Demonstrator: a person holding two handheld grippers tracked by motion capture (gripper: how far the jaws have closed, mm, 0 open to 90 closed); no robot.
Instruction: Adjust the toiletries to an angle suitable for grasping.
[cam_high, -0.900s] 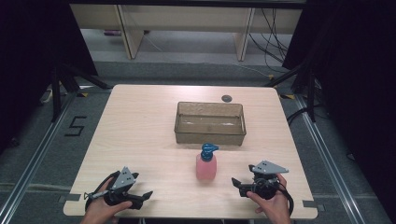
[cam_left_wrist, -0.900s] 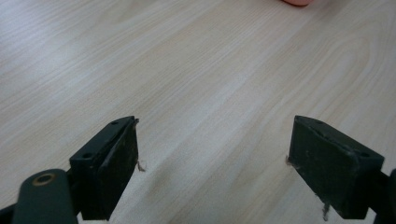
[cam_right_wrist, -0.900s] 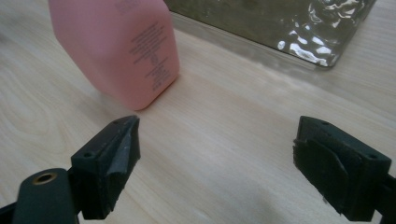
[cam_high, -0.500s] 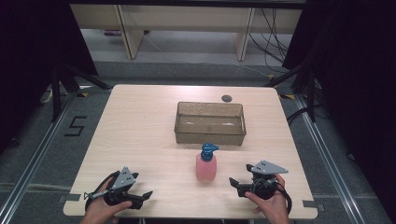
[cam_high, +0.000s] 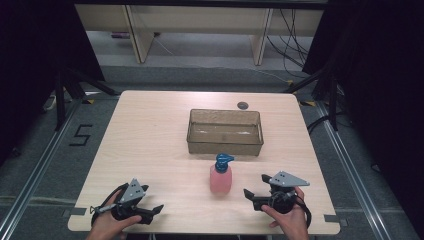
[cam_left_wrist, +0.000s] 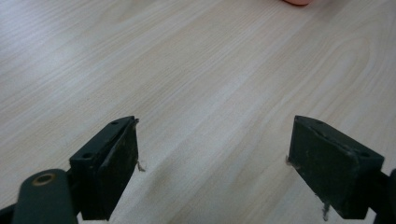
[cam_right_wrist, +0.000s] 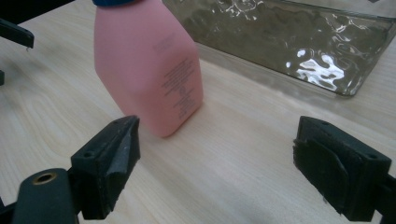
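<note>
- A pink plastic bottle with a blue pump cap (cam_high: 221, 175) stands upright on the pale wood-grain counter (cam_high: 150, 140), a little right of the middle of its width and nearer the near edge than the far one.
- Just behind the bottle, toward the far edge, sits a clear rectangular container of rippled, smoke-tinted plastic (cam_high: 225, 132); the two are close but apart.
- The right gripper (cam_high: 253, 195) lies low near the counter's near right corner, held by the person's right hand (cam_high: 287, 216), and points toward the bottle from the bottle's right.
- Its fingers (cam_right_wrist: 112, 158) stand wide apart with nothing between them; in the right gripper view the bottle (cam_right_wrist: 149, 65) is ahead of the left finger, and the container (cam_right_wrist: 289, 42) runs across behind it.
- The right gripper is near the bottle without touching it.
- The left gripper (cam_high: 152, 212) lies near the counter's near left corner, held by the person's left hand (cam_high: 107, 225), well apart from the bottle.
- Its fingers (cam_left_wrist: 109, 163) are also wide apart, over bare counter (cam_left_wrist: 187, 70), holding nothing.
- A small dark round grommet (cam_high: 243, 105) sits in the counter close to the far edge, behind the container.
</note>
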